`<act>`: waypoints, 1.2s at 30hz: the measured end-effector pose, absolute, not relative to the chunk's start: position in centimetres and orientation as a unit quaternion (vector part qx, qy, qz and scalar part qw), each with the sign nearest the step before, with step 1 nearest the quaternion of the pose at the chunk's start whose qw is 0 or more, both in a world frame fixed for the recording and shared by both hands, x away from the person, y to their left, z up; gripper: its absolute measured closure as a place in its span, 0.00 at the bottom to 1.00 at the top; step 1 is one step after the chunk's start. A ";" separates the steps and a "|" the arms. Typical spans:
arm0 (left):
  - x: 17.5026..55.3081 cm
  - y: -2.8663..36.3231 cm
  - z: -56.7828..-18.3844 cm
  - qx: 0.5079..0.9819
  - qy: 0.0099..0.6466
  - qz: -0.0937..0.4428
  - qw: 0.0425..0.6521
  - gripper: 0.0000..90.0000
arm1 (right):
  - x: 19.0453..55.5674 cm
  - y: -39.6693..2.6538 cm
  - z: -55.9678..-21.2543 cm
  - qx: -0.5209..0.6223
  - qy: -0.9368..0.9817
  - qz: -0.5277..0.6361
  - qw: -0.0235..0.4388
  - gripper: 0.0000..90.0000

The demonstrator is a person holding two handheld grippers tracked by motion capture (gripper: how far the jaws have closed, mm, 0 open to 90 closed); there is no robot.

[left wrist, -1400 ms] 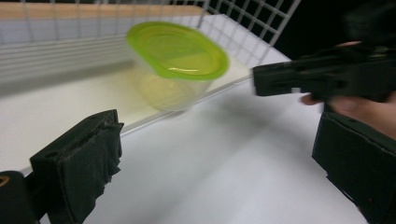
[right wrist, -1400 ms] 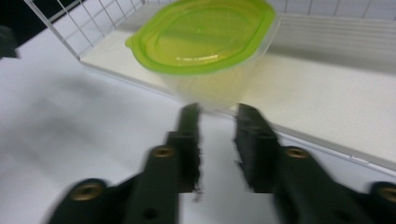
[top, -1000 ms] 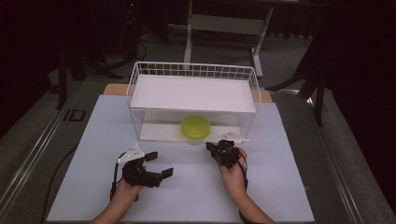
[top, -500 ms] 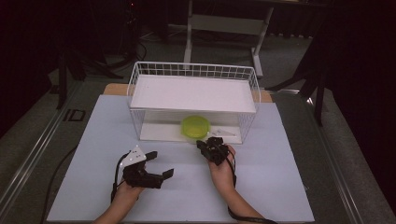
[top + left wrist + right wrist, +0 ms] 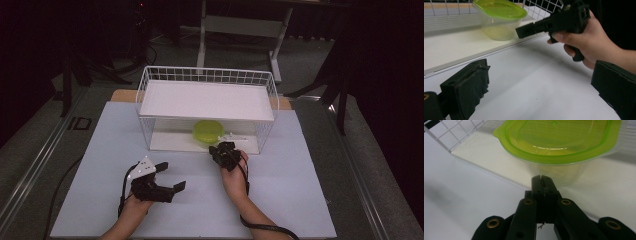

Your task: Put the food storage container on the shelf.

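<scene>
A clear tub with a lime-green lid (image 5: 208,131) stands on the lower white board of a white wire rack (image 5: 150,92). My right gripper (image 5: 216,148) is shut and empty, its tips pointing at the tub's front wall from just short of it; the right gripper view has the tips (image 5: 542,180) low against the tub (image 5: 559,142). My left gripper (image 5: 171,175) rests front left on the table, open with nothing between its jaws. In the left gripper view it (image 5: 539,82) faces the right gripper (image 5: 526,29) and the tub (image 5: 499,17).
The rack's upper white shelf (image 5: 205,100) overhangs the tub. A small white piece (image 5: 236,136) lies to the right of the tub on the lower board. The pale mat (image 5: 300,165) covers the table around both hands. A cable (image 5: 65,180) trails off left.
The right hand has carried its shut gripper left and forward, up to the tub at the rack's front. The left gripper has stayed where it was, still open.
</scene>
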State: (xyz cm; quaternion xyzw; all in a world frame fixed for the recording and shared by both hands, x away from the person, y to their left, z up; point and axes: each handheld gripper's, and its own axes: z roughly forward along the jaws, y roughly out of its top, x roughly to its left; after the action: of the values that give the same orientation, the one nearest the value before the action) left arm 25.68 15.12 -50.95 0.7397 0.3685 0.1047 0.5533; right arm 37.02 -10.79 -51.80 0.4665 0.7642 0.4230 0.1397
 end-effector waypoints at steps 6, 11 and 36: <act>25.6 15.0 -51.2 0.747 0.365 0.105 0.546 0.03 | 37.7 -10.0 -51.7 0.462 0.769 0.414 0.151 1.00; 25.5 15.1 -51.2 0.746 0.364 0.106 0.548 0.03 | 38.3 -9.4 -51.6 0.461 0.769 0.412 0.161 1.00; 24.7 15.1 -50.2 0.744 0.350 0.117 0.557 0.03 | 32.9 -12.8 -50.4 0.393 0.777 0.471 0.143 0.46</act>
State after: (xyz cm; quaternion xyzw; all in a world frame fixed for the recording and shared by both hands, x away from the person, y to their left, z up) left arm 24.73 15.08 -50.25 0.7437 0.3500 0.1173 0.5574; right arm 32.87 -12.77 -50.40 0.3926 0.7771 0.4707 0.1430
